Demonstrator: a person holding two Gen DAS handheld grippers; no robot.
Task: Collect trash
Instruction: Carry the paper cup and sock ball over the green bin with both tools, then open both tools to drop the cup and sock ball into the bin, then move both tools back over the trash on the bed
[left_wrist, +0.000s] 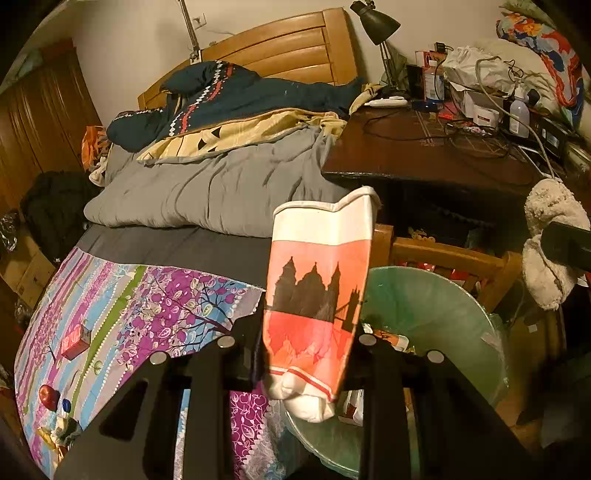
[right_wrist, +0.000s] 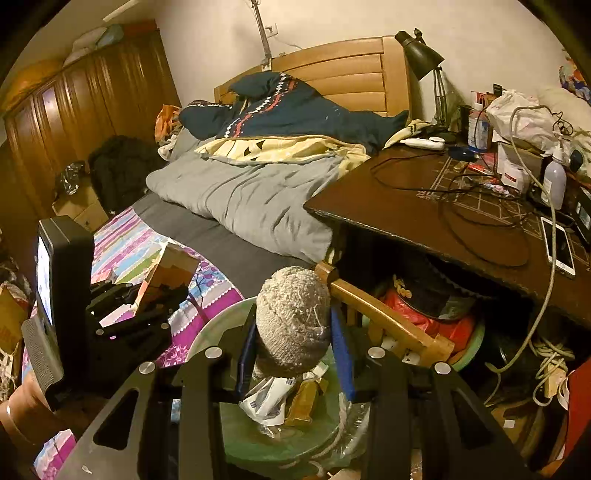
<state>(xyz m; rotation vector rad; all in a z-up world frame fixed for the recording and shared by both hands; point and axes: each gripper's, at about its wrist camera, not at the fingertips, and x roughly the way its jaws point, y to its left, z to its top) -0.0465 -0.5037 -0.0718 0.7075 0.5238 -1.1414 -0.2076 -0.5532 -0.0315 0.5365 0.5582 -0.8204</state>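
My left gripper is shut on a crushed paper cup with an orange skyline print, held upright at the edge of the green-lined trash bin. The cup and left gripper also show in the right wrist view. My right gripper is shut on a fuzzy grey-white sock, held above the bin, which holds wrappers. The sock shows at the right edge of the left wrist view.
The bed's floral sheet carries a red box, an apple, a blue cap and wrappers. A cluttered dark desk and a wooden chair stand right of the bin.
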